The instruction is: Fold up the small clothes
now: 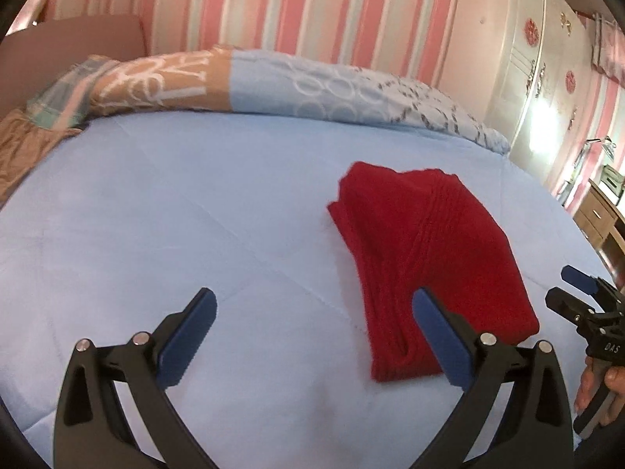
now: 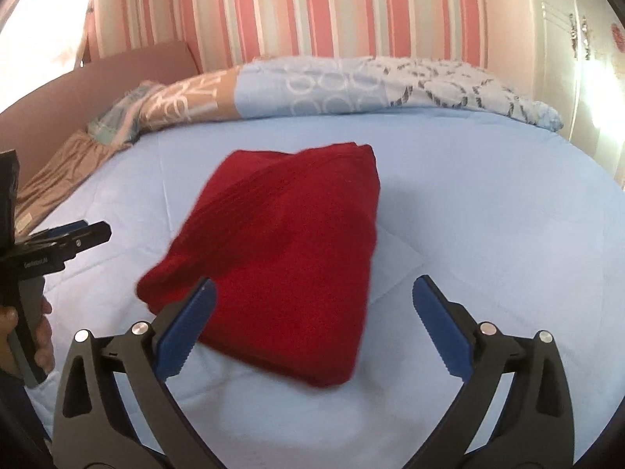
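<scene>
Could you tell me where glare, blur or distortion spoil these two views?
Left wrist: glare whitens the wardrobe door; the fisheye bows the bed edge. Right wrist: the window corner is blown out; the red garment looks smeared at its edges.

I saw the folded red ribbed knit garment (image 2: 281,258) as soft, matt, slightly fuzzy cloth. The pale blue quilted bed cover (image 1: 156,211) looked smooth and matt, with stitched seams. My left tongs (image 1: 312,336) and right tongs (image 2: 312,328) were matt black plastic with ridged blue pads and shiny metal rivets.
</scene>
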Demonstrator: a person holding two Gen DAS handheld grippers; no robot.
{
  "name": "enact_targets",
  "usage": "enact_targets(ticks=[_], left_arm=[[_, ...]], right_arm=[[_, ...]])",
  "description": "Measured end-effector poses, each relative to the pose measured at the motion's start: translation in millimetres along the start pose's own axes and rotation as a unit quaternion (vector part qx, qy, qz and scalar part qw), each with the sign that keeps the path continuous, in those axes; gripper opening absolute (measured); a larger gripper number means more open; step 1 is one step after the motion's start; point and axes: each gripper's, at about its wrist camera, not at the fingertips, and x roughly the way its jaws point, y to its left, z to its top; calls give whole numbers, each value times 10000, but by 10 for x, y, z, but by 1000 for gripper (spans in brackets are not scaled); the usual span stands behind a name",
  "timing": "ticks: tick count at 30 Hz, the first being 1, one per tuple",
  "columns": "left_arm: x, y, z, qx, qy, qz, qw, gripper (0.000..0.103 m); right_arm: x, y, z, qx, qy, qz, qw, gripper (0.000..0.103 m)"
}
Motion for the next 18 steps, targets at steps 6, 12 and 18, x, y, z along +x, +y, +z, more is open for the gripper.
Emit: enact_targets(ticks=[6,12,18], left_arm=[[-376,118,-346,-121,-276,343,9990,101],[-720,124,-663,-51,-630,617,9961,101],[-992,59,-923,241,-1007,997,9896,101]], right_arm=[[-49,278,-410,139,-221,-242,9994,100],[-209,477,-684,22,-697,-456,9965,100],[-395,577,-823,5,-949,-510,9942,100]])
